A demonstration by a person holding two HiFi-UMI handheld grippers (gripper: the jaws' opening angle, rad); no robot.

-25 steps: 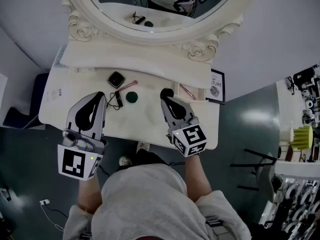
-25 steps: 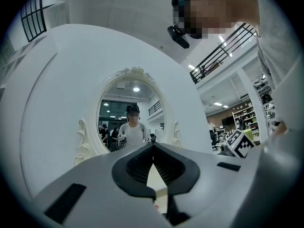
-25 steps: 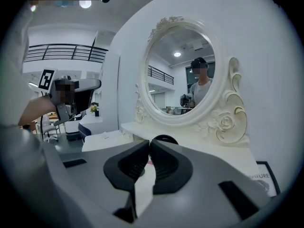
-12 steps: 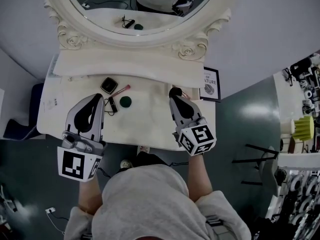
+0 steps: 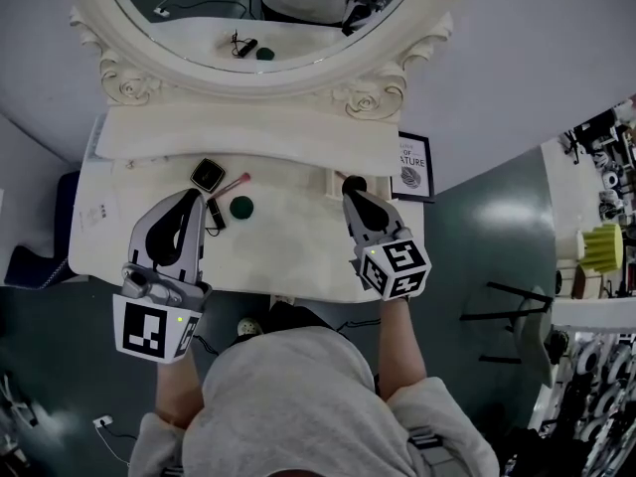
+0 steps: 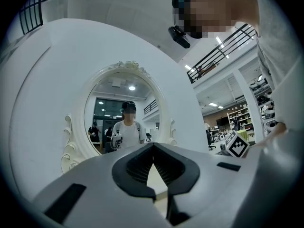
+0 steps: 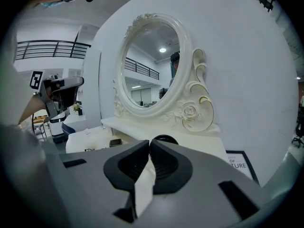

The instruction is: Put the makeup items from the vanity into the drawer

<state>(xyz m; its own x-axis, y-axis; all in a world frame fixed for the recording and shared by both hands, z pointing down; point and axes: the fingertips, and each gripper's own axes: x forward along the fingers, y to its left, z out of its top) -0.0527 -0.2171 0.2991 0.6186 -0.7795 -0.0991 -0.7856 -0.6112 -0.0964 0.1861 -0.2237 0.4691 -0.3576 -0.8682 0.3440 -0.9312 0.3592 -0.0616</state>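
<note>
On the white vanity top [image 5: 288, 246] lie a black square compact [image 5: 207, 175], a pink-tipped stick [image 5: 235, 183], a round green item [image 5: 240, 207] and a small black tube [image 5: 215, 215]. My left gripper [image 5: 195, 196] is shut and empty, its tips just left of the tube. My right gripper [image 5: 349, 196] is also shut and empty, its tips right behind a black round item [image 5: 356, 183] at the back right. That round item [image 7: 165, 138] shows just past the shut tips [image 7: 149, 143] in the right gripper view. The left gripper [image 6: 153, 147] points at the mirror.
An oval mirror in an ornate white frame [image 5: 248, 73] stands at the back over a raised shelf [image 5: 248, 127]. A framed print [image 5: 413, 165] leans at the right end. A thin pink item [image 5: 342, 178] lies beside the black round item. Dark floor surrounds the vanity.
My right gripper has moved forward and to the right, up to the black round item. The left gripper has stayed near the tube. The head view has shifted a little.
</note>
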